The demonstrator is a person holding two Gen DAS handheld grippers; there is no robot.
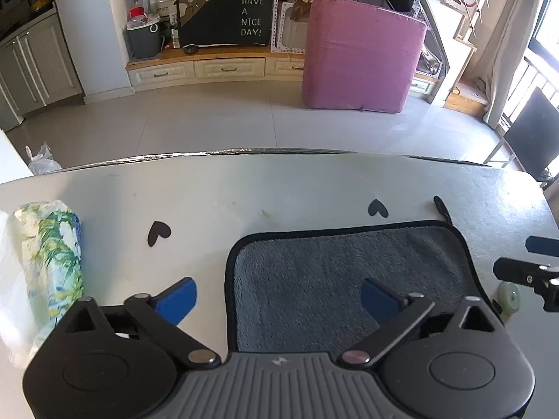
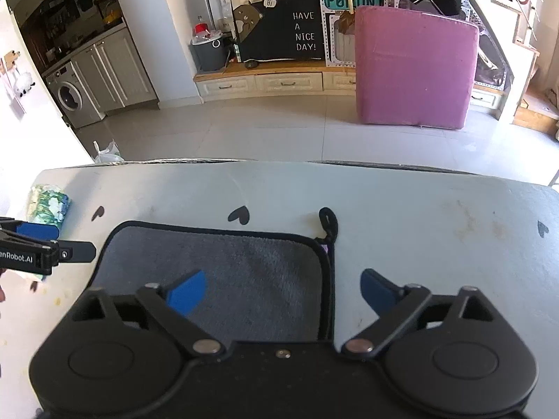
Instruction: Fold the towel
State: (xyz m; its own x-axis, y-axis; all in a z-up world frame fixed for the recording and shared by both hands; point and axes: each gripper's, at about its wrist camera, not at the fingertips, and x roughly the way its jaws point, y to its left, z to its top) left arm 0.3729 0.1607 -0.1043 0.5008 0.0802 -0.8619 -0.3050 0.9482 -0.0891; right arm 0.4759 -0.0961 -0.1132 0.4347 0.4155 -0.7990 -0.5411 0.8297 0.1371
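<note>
While the grey plush towel with black trim [image 1: 349,279] lies flat on the white counter [image 1: 279,188], the left gripper [image 1: 279,300] and right gripper [image 2: 283,293] hover with jaws spread astride its side edges, seemingly readying a fold.

Pale grey tiled floor [image 2: 265,122] spreads beyond the white tabletop [image 2: 401,209]. At twelve o'clock a cream low cabinet with drawers and a wooden top [image 2: 265,80] carries a black "HAVE A NICE DAY!" cloth panel [image 2: 290,31]. At one o'clock a pink upright cushion [image 2: 415,66] stands on the tiles. At ten o'clock sit a silver front-loading washing machine [image 2: 68,96] and grey-green cupboard doors [image 2: 111,70]. Daylight enters at three o'clock through a curtained window [image 1: 541,45].
</note>
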